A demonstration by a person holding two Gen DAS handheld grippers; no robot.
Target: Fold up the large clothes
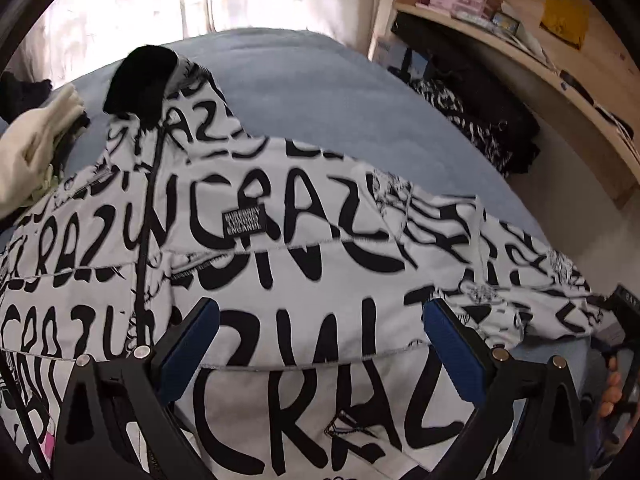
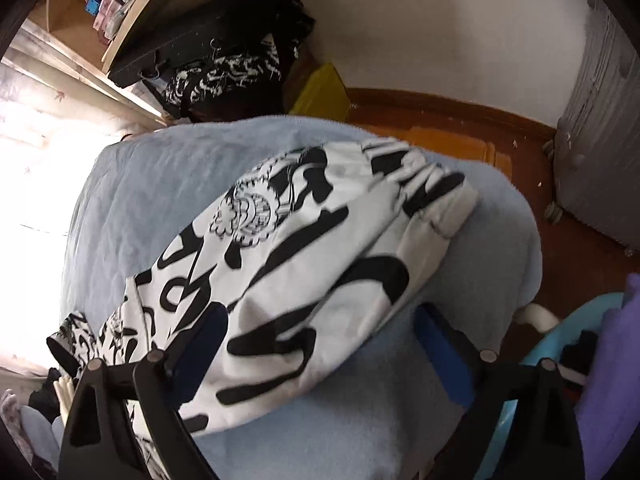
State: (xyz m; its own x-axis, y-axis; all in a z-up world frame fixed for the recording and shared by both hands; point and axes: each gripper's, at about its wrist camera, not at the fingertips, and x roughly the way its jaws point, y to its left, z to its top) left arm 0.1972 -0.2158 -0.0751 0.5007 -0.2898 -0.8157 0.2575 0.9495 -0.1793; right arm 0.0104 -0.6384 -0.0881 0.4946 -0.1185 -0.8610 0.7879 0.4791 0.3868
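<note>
The white padded jacket with black lettering (image 1: 288,248) lies spread on the pale blue bed cover (image 1: 304,92), both the left gripper (image 1: 320,340) and right gripper (image 2: 320,340) gaping empty above it, so its bulky right sleeve (image 2: 360,216) may spring back unfolded.

The white jacket (image 1: 280,240) is covered all over in big black hand-drawn lettering that spells "CRAZY" again and again, running in rows across the chest and down the front, with some rows cut off by folds and seams so that only "CRAZ" or "CRA" shows. A small black patch (image 1: 243,220) sewn on the chest carries three lines of pale capitals that read roughly "BURBERRY / LONDON / ENGLAND", though the letters are small and slightly blurred. In the right wrist view the sleeve (image 2: 320,248) bears the same black lettering, too folded to read.
</note>
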